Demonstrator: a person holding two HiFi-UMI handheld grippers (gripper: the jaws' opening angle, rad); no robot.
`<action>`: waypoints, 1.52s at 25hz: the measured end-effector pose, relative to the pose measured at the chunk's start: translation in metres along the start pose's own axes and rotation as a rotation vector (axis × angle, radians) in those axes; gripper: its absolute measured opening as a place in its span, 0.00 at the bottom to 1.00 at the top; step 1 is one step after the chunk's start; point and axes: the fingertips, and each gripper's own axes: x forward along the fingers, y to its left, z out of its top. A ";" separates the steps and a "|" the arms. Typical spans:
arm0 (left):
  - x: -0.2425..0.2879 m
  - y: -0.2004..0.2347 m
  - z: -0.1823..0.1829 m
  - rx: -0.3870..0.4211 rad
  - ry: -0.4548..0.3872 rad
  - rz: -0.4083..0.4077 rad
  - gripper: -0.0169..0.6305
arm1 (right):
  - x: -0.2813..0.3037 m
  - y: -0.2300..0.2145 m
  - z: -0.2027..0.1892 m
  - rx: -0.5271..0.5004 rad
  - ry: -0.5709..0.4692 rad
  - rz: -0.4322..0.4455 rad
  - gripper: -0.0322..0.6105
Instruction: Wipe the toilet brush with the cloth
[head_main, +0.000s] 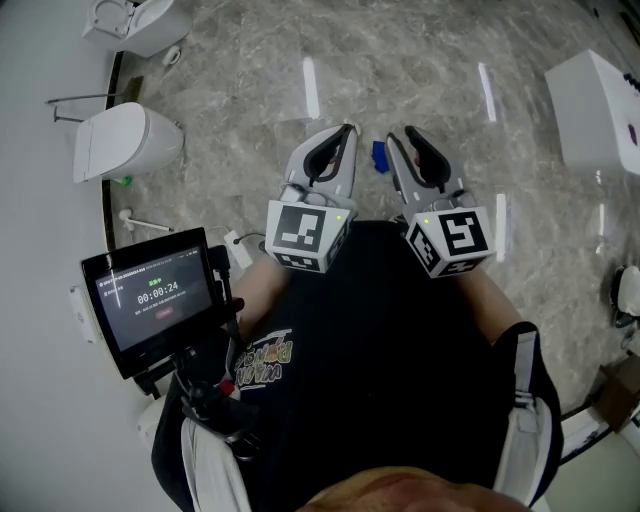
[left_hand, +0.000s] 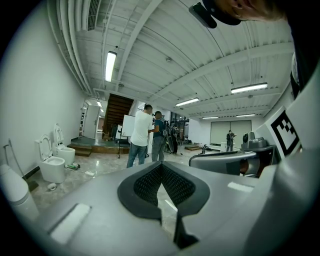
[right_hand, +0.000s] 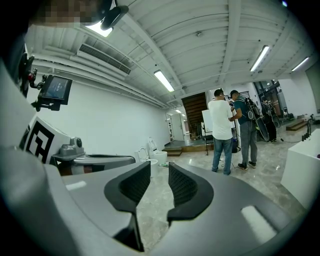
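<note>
I hold both grippers side by side in front of my chest, pointing forward over the marble floor. My left gripper (head_main: 349, 130) (left_hand: 161, 166) is shut, its tips touching with nothing between them. There is a gap between the pads of my right gripper (head_main: 402, 135) (right_hand: 159, 167): it is open and empty. Between the two grippers' tips a small blue thing (head_main: 379, 155), perhaps the cloth, shows on the floor. A white long-handled thing that looks like the toilet brush (head_main: 143, 222) lies on the floor by the left wall, well apart from both grippers.
Two white toilets (head_main: 125, 140) (head_main: 135, 20) stand along the left wall. A white box (head_main: 600, 110) is at the right. A monitor (head_main: 150, 300) hangs at my left side. Two people (left_hand: 145, 135) (right_hand: 227, 130) stand further ahead.
</note>
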 end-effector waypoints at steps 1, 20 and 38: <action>0.000 0.000 0.000 0.000 0.001 0.000 0.04 | 0.000 0.000 0.000 0.002 0.000 0.002 0.23; 0.000 0.001 0.000 0.001 0.002 0.001 0.04 | 0.001 0.001 0.001 -0.006 -0.006 0.008 0.20; 0.000 0.002 0.001 0.005 -0.003 0.005 0.04 | 0.002 0.002 0.003 -0.016 -0.011 0.012 0.18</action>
